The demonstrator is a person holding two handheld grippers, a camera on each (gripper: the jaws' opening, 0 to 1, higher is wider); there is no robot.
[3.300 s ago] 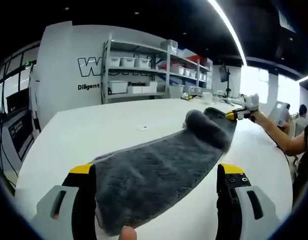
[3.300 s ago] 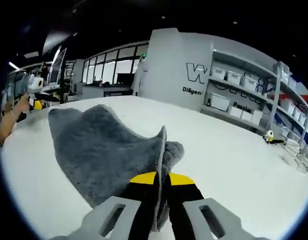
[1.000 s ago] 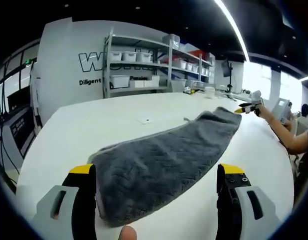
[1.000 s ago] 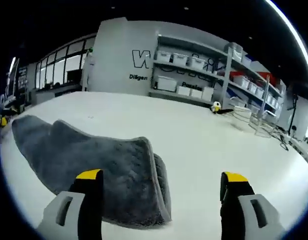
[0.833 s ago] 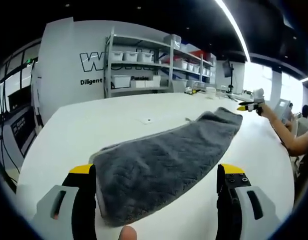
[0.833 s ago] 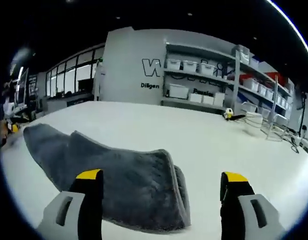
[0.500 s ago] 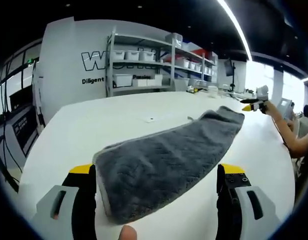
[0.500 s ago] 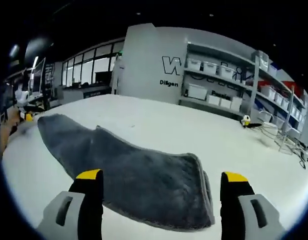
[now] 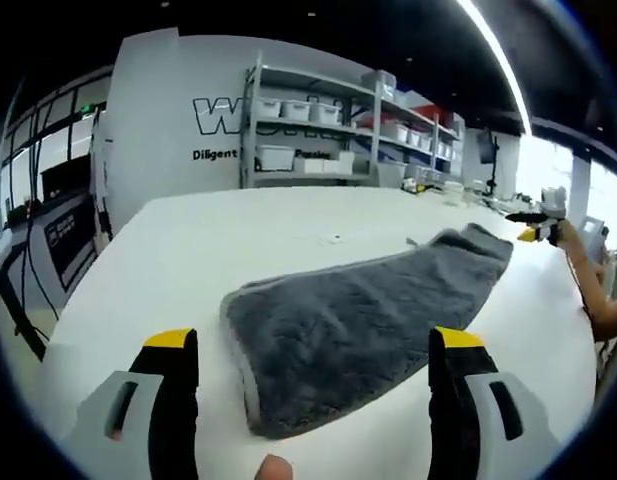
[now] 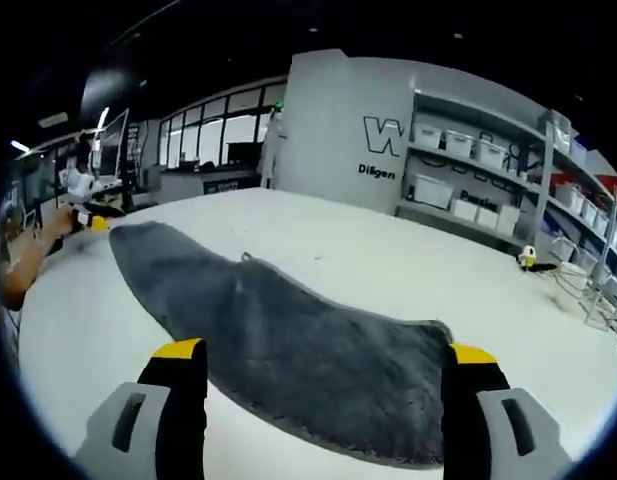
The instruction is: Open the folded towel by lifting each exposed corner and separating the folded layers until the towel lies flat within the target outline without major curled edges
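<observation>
A grey towel (image 9: 358,325) lies stretched out as a long strip on the white table (image 9: 188,250). In the left gripper view my left gripper (image 9: 306,350) stands open, its yellow-tipped jaws on either side of the towel's near end, nothing held. The right gripper (image 9: 533,225) shows far off past the towel's other end, held by a hand. In the right gripper view my right gripper (image 10: 326,365) is open above the near end of the towel (image 10: 288,345). The left gripper (image 10: 88,220) appears at the far left by the towel's far end.
Metal shelves with white bins (image 9: 318,130) stand behind the table against a lettered wall (image 10: 388,140). A small yellow object (image 10: 528,262) sits on the table's far right part. A person's arm (image 10: 28,250) reaches in at the left.
The right gripper let go of the towel's corner and opened; the towel now lies flatter and longer. Both cameras have drawn back a little from the towel ends.
</observation>
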